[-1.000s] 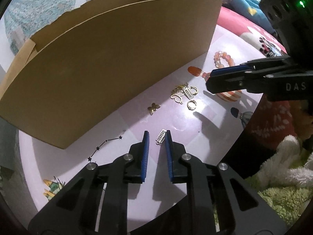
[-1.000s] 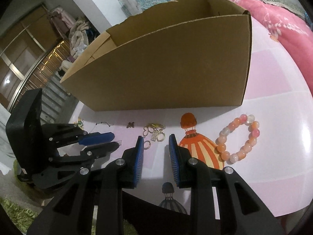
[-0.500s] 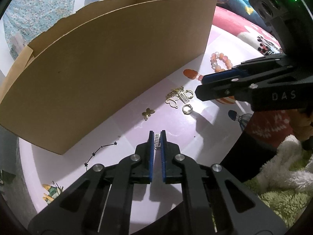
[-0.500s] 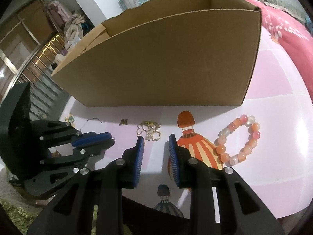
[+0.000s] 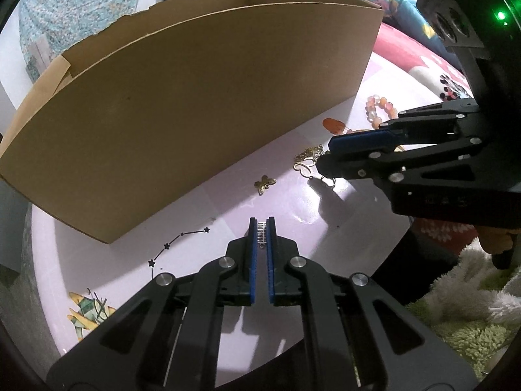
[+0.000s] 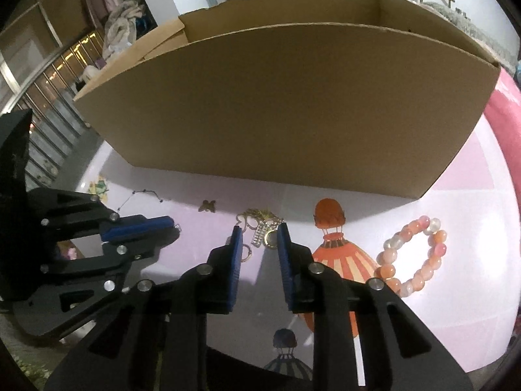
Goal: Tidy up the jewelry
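Observation:
My left gripper is shut on a small silver ladder-shaped charm, low over the pink table. My right gripper stands over a heap of gold charms. Its jaws are closing, with a silver ladder charm and a round gold piece between them, and the pads are not pressing on anything. A small ring lies by the left finger. A gold butterfly charm lies between the two grippers. An orange-pink bead bracelet lies to the right.
A big open cardboard box stands along the far side of the table, just behind the jewelry. The table's rim runs close below both grippers. A fluffy green rug lies beyond the rim at the right.
My left gripper has shut on the ladder charm that lay between its fingers. My right gripper has moved left onto the heap of gold charms, and its jaws have narrowed.

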Demonstrator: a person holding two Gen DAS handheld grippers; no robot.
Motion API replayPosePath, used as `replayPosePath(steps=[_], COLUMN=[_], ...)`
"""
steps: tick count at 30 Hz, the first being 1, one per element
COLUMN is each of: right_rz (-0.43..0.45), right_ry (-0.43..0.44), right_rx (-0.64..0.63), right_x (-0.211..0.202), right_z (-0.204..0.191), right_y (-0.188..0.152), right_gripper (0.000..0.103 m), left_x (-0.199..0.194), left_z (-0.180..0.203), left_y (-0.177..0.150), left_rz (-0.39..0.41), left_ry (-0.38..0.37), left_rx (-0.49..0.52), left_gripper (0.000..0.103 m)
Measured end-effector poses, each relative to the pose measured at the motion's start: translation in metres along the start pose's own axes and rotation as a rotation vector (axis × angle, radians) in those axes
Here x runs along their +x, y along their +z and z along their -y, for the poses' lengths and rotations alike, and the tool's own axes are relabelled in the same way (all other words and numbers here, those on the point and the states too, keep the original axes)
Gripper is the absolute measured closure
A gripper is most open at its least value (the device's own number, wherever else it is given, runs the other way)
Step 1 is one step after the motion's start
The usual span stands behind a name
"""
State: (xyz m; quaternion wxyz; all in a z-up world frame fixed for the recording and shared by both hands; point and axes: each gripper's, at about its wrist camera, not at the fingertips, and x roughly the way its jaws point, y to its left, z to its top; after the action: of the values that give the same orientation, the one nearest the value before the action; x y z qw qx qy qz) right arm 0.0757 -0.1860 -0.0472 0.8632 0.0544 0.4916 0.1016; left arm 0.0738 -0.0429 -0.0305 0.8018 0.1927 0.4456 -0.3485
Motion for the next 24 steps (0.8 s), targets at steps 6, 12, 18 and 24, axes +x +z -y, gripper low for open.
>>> replayPosePath(steps=[6,12,18,24], right_rz=[0.006,-0.008,-0.028,-0.039], right_ry=[-0.033,-0.054,-0.059,-0.079], right_rx=[-0.031,-0.061,-0.064,-0.053], right_x=[0.000,0.002,0.008,0.009], right_z=[-0.011,-0.018,-0.024,-0.022], right_y=[0.004,0.006,0.007,0.011], right_gripper=[0.087,0.089,0.091,0.092], left_x=[-0.001,-0.002,-0.003,-0.004], left_z=[-0.003,-0.005,-0.009,-0.012], left_y=[0.000,0.000,-0.001,-0.001], left_rz=[0.000,-0.001,-0.001,0.000], left_ry=[-0.007,-0.020,-0.031,-0.038], left_rx=[-0.005,-0.013,-0.013,-0.016], left_gripper=[0.099,0.099,0.099,0.099])
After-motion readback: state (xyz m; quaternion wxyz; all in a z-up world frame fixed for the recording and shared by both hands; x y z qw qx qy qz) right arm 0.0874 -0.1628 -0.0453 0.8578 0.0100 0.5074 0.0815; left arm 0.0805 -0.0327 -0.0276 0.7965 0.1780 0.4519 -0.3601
